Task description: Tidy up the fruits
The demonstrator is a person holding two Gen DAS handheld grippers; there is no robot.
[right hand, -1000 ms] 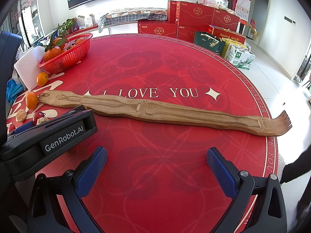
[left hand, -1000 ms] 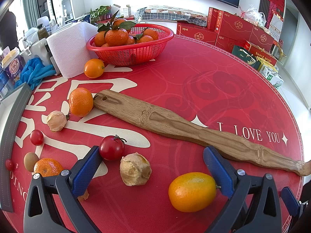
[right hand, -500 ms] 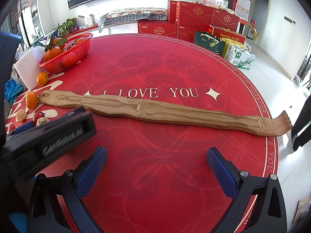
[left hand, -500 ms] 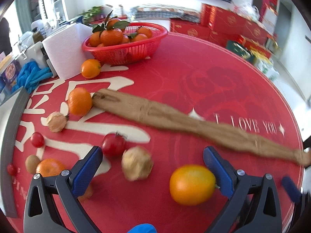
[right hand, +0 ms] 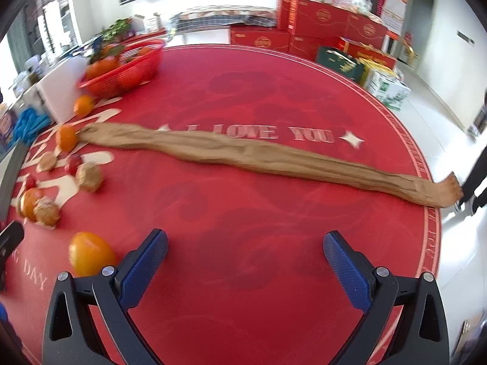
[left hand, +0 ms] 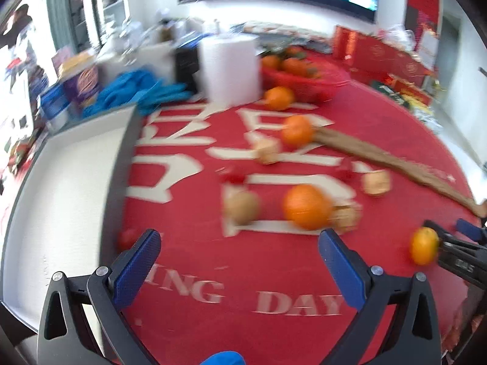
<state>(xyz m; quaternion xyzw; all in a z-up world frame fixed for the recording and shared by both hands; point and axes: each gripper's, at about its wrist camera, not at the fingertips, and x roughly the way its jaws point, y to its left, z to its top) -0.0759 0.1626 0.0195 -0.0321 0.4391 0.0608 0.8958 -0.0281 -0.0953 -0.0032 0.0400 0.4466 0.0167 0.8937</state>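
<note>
Table: a round table under a red cloth [right hand: 274,97] with pale lettering; loose fruit lies scattered on its left side.
Tray: a large white tray [left hand: 61,188] with a dark rim at the table's left edge, nothing visible in it; in my judgement one likely place for sorted fruit.
Wooden scratcher: a long carved wooden stick [right hand: 258,155] lying across the table from left to far right, dividing the surface.
Basket: a red mesh basket [right hand: 127,70] at the far left, already holding oranges.
Paper roll: a white roll [left hand: 229,70] standing just beside the basket.
Left gripper: left gripper [left hand: 240,261] hovers released, jaws wide apart, grasping nothing; its view is motion-blurred.
Right gripper: right gripper [right hand: 245,258] also released, jaws wide, over bare cloth.
Nearest fruit: a large orange [left hand: 307,206] just beyond the left jaws, with a brown kiwi-like fruit [left hand: 242,206] on its left and a papery husked fruit [left hand: 345,217] touching its right.
Yellow citrus: a yellow-orange fruit [right hand: 88,254] near the right gripper's left finger.
Advice: steady the left tool first, centre the jaws on one fruit, and close gently so neighbours do not roll.
</note>
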